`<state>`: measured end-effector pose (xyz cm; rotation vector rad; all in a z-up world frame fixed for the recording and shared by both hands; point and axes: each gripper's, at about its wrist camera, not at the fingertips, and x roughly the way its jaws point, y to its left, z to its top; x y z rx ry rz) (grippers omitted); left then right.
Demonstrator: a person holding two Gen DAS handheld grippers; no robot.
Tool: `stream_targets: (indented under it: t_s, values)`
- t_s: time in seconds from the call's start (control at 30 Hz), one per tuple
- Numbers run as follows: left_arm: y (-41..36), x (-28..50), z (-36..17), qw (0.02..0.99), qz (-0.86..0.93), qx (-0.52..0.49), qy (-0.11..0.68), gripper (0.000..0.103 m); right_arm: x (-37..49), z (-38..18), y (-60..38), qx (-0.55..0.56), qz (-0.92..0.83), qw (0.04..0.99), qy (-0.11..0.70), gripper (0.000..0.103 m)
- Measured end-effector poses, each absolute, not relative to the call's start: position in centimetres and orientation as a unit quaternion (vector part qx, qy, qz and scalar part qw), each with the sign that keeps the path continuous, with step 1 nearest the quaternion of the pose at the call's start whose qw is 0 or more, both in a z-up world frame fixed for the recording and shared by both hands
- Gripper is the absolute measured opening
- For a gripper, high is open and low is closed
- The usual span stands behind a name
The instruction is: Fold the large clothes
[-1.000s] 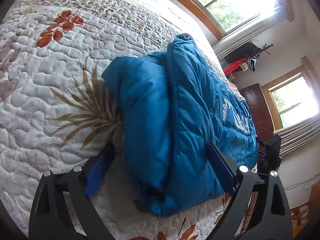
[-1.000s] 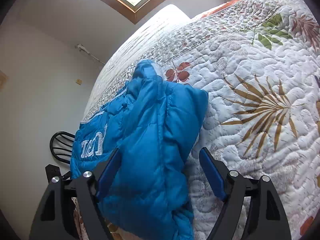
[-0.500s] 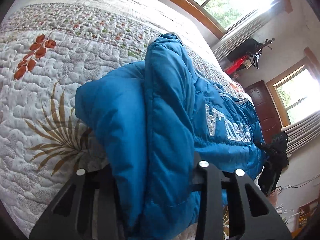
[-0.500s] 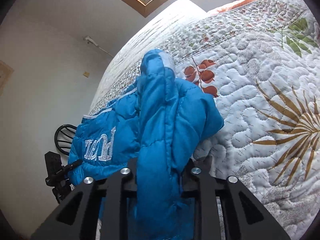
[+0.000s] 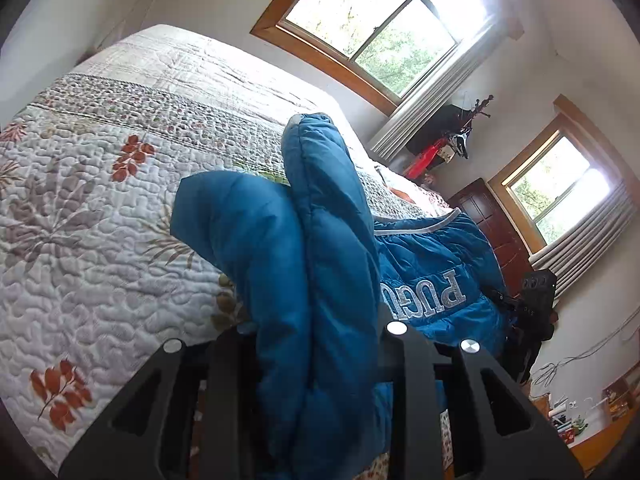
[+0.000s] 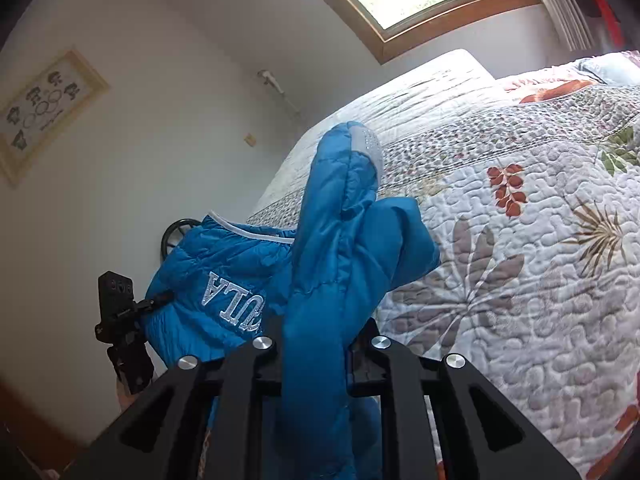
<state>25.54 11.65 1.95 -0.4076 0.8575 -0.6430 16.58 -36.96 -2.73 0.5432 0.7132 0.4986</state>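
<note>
A blue puffer jacket [image 5: 328, 240] with silver lettering hangs lifted above the quilted bed [image 5: 100, 240]. My left gripper [image 5: 312, 328] has a thick fold of the jacket pinched between its jaws, which are still closing. My right gripper [image 6: 320, 332] pinches another fold of the same jacket [image 6: 344, 240], its jaws closing too. The sleeve's pale cuff [image 6: 366, 144] sticks up past the grip. In each wrist view the other hand's black gripper body [image 5: 536, 308] [image 6: 120, 320] shows at the jacket's far edge. The fingertips are buried in fabric.
The floral quilt [image 6: 520, 280] spreads wide beside the jacket. Wood-framed windows [image 5: 372, 32] and a dark door [image 5: 492, 216] stand behind the bed. A black chair back [image 6: 176, 236] and a framed picture [image 6: 44, 108] are by the wall.
Both grippers went from open around the jacket's edge to shut on it. They then rose and carried the jacket off the quilt, so the lettered panel now hangs between them.
</note>
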Motion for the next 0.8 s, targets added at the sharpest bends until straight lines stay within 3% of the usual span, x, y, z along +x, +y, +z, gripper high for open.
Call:
stream_targets:
  t_s: [0.17, 0.3, 0.5, 0.8]
  values:
    - [15.7, 21.1, -0.4, 0.845, -0.281, -0.18, 0.417, 0.027, 13.6, -5.7, -33.5, 0.267, 0.247, 0.854, 0.373, 0.015]
    - [17.5, 20.7, -5.7, 0.838, -0.244, -0.174, 0.457, 0.03, 13.0, -9.5, -32.4, 0.267, 0.218, 0.847, 0.405, 0.016]
    - [20.3, 21.3, -13.0, 0.821, -0.226, -0.22, 0.476, 0.054, 13.6, -16.5, -35.4, 0.352, 0.203, 0.801, 0.44, 0.022]
    - [20.0, 20.4, -12.4, 0.839, -0.201, -0.202, 0.463, 0.066, 13.8, -17.9, -36.2, 0.369, 0.213, 0.793, 0.436, 0.03]
